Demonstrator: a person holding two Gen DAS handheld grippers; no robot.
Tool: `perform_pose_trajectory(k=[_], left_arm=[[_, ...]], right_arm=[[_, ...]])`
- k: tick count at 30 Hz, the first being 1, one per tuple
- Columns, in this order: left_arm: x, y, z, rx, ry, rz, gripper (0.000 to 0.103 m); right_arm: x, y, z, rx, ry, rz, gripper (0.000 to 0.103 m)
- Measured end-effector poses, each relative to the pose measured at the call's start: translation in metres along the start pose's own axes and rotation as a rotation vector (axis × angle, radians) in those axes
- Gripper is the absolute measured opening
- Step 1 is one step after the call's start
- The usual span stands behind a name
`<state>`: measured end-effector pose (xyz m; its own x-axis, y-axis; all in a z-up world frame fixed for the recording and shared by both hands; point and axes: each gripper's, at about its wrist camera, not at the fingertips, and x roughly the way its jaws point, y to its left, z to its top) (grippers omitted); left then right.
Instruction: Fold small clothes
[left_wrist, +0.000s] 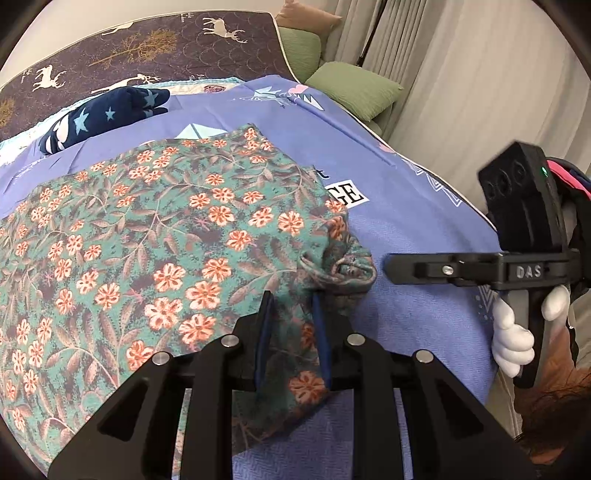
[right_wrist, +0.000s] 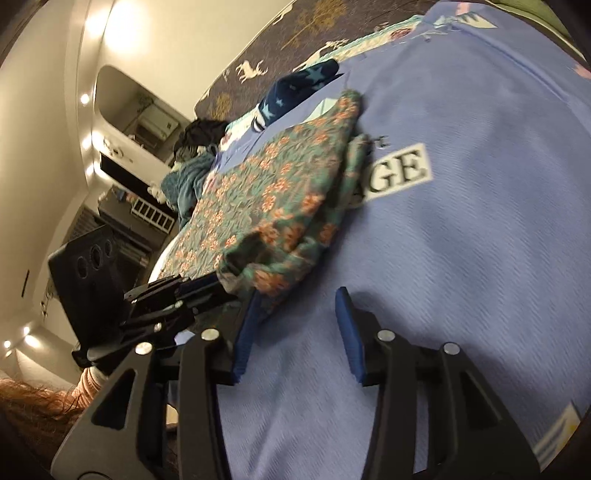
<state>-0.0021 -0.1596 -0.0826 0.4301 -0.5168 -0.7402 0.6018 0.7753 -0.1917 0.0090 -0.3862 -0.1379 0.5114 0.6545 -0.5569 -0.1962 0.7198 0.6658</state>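
Left gripper (left_wrist: 291, 332) clamps the teal floral cotton garment (left_wrist: 155, 236)'s corner; right gripper (right_wrist: 295, 332) gapes empty beside it—I'd pinch the bunched hem before folding.

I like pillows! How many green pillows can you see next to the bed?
2. One green pillow lies at the bed's far right edge by the curtain, and another green pillow sits behind it, nearer the dark deer mattress. More may be hidden.
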Motion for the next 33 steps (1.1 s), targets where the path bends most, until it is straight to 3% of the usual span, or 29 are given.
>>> perform_pose_trajectory(k=[2, 4, 7, 9, 12, 14, 15, 17, 22, 25, 27, 28, 29, 30, 31, 33], left_arm=[[-0.001, 0.000, 0.000, -0.005, -0.003, -0.039, 0.025], [-0.004, -0.003, -0.002, -0.002, -0.002, -0.082, 0.040], [-0.003, -0.017, -0.005, 0.044, 0.001, -0.139, 0.045], [0.003, -0.029, -0.005, 0.093, 0.009, -0.137, 0.055], [0.015, -0.044, -0.004, 0.175, 0.010, -0.102, 0.056], [0.021, -0.046, 0.001, 0.186, 0.002, -0.096, 0.052], [0.023, -0.046, 0.003, 0.179, 0.001, -0.105, 0.031], [0.027, -0.041, 0.008, 0.144, 0.006, -0.127, 0.020], [0.025, -0.042, 0.006, 0.152, -0.007, -0.132, 0.018], [0.024, -0.043, 0.005, 0.154, -0.014, -0.125, 0.018], [0.023, -0.043, 0.004, 0.154, -0.016, -0.125, 0.018], [0.023, -0.045, 0.004, 0.157, -0.018, -0.125, 0.018], [0.021, -0.047, 0.004, 0.163, -0.021, -0.125, 0.018], [0.020, -0.049, 0.004, 0.174, -0.027, -0.128, 0.018], [0.019, -0.052, 0.005, 0.188, -0.032, -0.136, 0.018], [0.016, -0.059, 0.005, 0.212, -0.039, -0.175, 0.017]], right_arm=[[0.005, 0.003, 0.006, 0.003, 0.013, -0.001, 0.045], [0.011, 0.005, 0.012, 0.005, 0.028, -0.007, 0.045], [0.023, 0.006, 0.014, -0.003, 0.084, -0.062, 0.045], [0.025, 0.013, 0.013, -0.047, 0.100, -0.074, 0.046], [0.021, 0.021, 0.009, -0.065, 0.168, 0.050, 0.040], [0.009, 0.023, 0.011, -0.090, 0.137, 0.050, 0.038], [-0.002, 0.020, 0.015, -0.091, 0.096, 0.016, 0.038], [-0.015, 0.004, 0.027, -0.034, 0.038, -0.050, 0.040], [-0.001, -0.036, 0.065, 0.102, 0.033, -0.081, 0.045], [0.025, -0.053, 0.087, 0.171, 0.072, -0.030, 0.056], [0.038, -0.058, 0.100, 0.189, 0.073, 0.018, 0.057], [0.043, -0.057, 0.105, 0.189, 0.075, 0.029, 0.054], [0.048, -0.057, 0.111, 0.188, 0.078, 0.030, 0.025], [0.054, -0.052, 0.115, 0.175, 0.090, 0.008, 0.004], [0.056, -0.046, 0.116, 0.162, 0.091, -0.009, 0.006], [0.040, -0.025, 0.118, 0.089, 0.005, -0.017, 0.005]])
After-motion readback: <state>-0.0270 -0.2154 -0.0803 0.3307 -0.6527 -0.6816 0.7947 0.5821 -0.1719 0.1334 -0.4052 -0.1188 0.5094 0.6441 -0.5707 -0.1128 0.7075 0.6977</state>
